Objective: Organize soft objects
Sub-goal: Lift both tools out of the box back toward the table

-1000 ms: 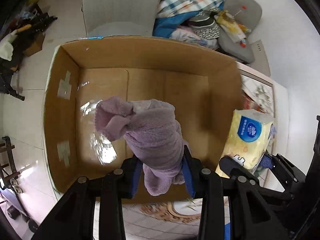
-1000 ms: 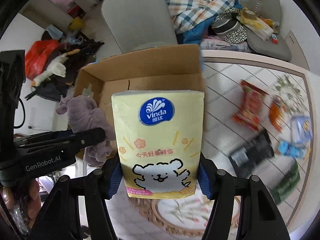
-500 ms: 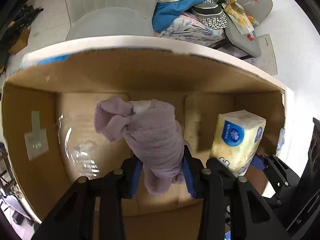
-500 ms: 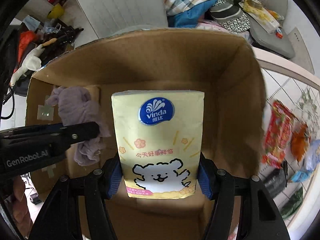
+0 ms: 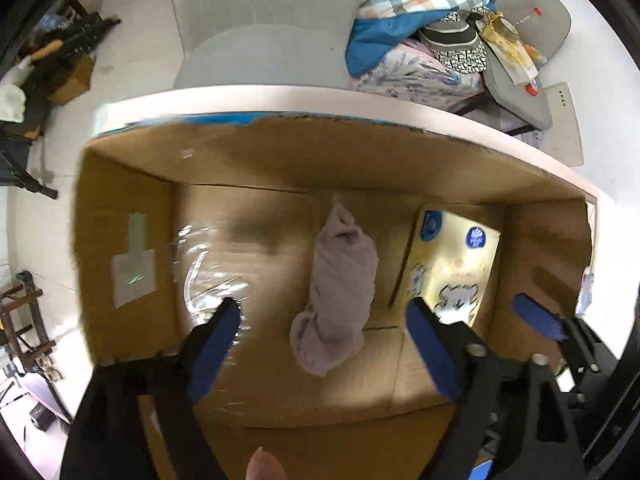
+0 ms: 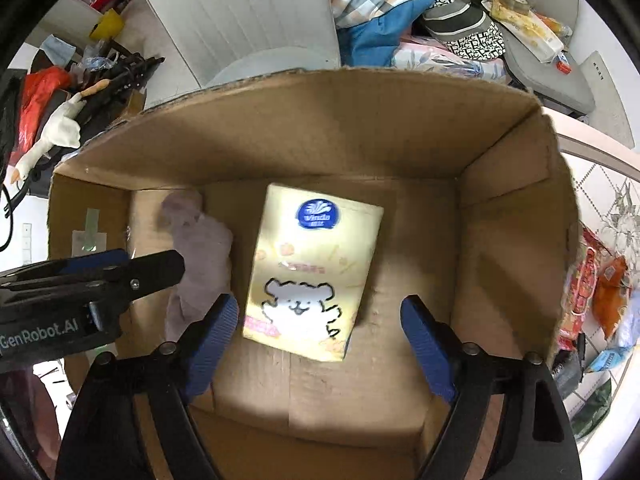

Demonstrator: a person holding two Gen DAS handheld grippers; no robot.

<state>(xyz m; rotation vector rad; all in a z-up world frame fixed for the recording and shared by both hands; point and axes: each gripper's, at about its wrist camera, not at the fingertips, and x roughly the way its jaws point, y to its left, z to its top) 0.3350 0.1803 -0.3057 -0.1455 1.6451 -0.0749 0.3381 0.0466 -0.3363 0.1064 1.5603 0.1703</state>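
Note:
A lilac towel (image 5: 340,292) lies loose on the floor of an open cardboard box (image 5: 320,148). A yellow Vinda tissue pack (image 5: 452,264) lies next to it on the right. My left gripper (image 5: 324,320) is open and empty above the towel. In the right wrist view the tissue pack (image 6: 312,276) lies flat on the box (image 6: 360,120) floor, and my right gripper (image 6: 320,316) is open and empty above it. The towel (image 6: 200,256) shows at its left, partly behind the left gripper's arm.
The box stands on a white table (image 5: 280,98). Snack packets (image 6: 596,288) lie on the table right of the box. A grey chair (image 6: 248,20) and a pile of clothes (image 6: 400,4) stand beyond the box. Clutter (image 6: 60,100) is on the floor at left.
Both grippers moved over the box and opened. The towel dropped from the left gripper and the tissue pack from the right; both now lie on the box floor.

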